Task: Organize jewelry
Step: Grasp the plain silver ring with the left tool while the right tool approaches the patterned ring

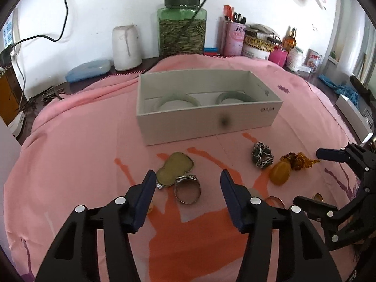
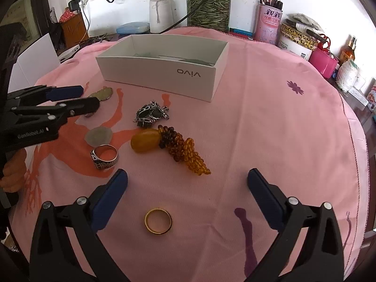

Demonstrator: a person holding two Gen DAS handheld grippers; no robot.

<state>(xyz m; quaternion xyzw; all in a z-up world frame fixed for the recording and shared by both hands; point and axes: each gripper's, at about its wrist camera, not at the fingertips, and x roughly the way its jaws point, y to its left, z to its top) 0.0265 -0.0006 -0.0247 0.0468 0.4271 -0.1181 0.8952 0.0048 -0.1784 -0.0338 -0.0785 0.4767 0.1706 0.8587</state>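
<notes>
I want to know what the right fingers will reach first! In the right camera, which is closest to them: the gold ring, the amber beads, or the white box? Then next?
1. Gold ring, lying between the fingers.
2. Amber beads, farther up the cloth, mid-table.
3. White box, at the back.

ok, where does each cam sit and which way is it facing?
Left wrist: on the left gripper, angled down over the pink cloth at a silver ring and the white box; own open fingers show, and the right gripper at right.
Right wrist: on the right gripper, angled down at a gold ring; own open fingers show, and the left gripper at left.
Shared: box, amber pendant, green jar.
</notes>
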